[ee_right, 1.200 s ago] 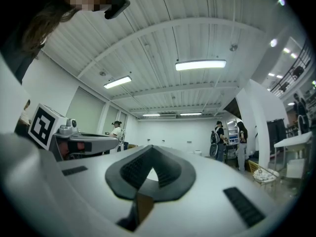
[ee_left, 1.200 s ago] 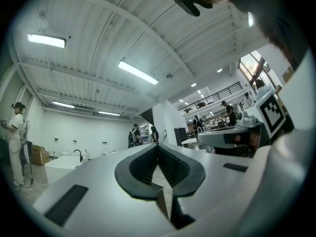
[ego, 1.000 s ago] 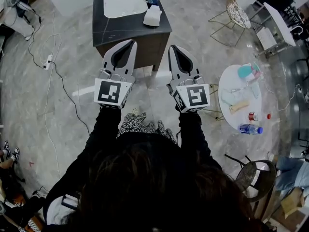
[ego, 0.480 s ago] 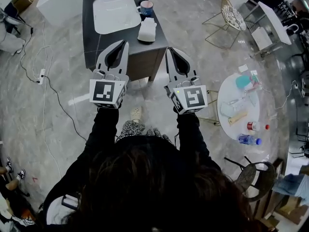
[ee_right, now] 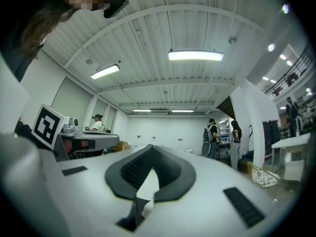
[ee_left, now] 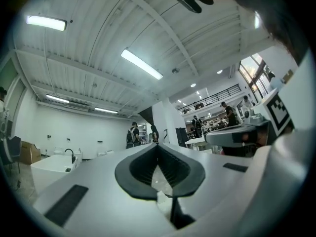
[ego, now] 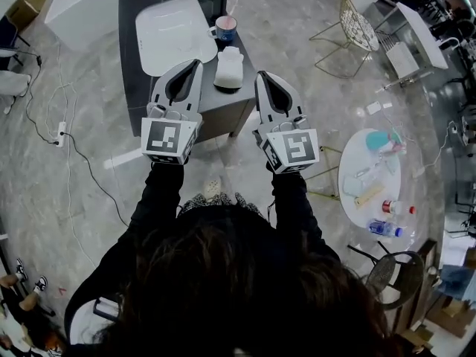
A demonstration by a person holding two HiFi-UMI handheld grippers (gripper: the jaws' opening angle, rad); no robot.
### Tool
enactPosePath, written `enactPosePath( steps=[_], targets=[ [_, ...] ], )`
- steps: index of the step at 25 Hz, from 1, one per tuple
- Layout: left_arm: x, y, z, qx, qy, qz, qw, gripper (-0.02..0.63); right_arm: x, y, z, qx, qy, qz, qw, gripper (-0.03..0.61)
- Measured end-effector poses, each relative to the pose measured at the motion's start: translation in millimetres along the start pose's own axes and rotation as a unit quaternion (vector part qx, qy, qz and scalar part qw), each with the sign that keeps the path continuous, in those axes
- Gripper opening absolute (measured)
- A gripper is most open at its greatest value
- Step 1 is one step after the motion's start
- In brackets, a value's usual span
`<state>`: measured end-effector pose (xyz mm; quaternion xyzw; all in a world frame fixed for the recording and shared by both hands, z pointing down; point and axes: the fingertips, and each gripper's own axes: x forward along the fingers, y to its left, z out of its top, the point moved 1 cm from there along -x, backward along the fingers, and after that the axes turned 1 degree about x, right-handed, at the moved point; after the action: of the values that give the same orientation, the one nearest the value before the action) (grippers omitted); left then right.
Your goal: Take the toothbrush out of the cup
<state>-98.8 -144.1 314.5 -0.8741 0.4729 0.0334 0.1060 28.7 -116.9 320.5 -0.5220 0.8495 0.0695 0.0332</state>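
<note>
L gripper [ego: 195, 65] & R gripper [ego: 262, 76] are both fully closed w/ nothing held: each gripper view shows the dark pads meeting at the tip, w/ only ceiling & room beyond. They sit side by side on the near side of the cup, pointing roughly toward it but well apart from it. Just nearer than the cup lies a white folded cloth [ego: 228, 68], on the same dark counter [ego: 130, 58]. The cup [ego: 225, 27], a blue mug, stands upright w/ the white basin [ego: 175, 34] just to its left & the counter edge close on its right. A thin pale stick leaning out of its far side is prob. the toothbrush [ego: 233, 6], though it's too small to be sure. Risks, as I judge them:

- **Shut jaws:** they need to open before arrival; coming in closed would just poke the handle or shove the mug.
- **Thin handle:** an off-centre pinch could let it slip or swing in the pads.
- **Angled pull:** if the brush drags on the rim, the mug may tip or slide, & w/ the edge so close it could go off the counter, or into the basin the other way. Steadying the cup w/ the other gripper would help.
- **Low approach:** it could also sweep the cloth into the cup.
</note>
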Motion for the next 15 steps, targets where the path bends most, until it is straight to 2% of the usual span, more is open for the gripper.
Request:
enactPosePath(
  steps=[9, 15],
  targets=[
    [37, 30, -10, 0.001, 0.008, -0.018, 0.9998, 0.008, 48, -18, -6, 0.004, -0.005, -0.013, 1.000, 0.003],
    [54, 42, -25, 0.006, 0.029, -0.014, 0.9995, 0.008, 69, -29, -16, 0.007, 0.002, -0.011, 1.000, 0.004]
  ],
)
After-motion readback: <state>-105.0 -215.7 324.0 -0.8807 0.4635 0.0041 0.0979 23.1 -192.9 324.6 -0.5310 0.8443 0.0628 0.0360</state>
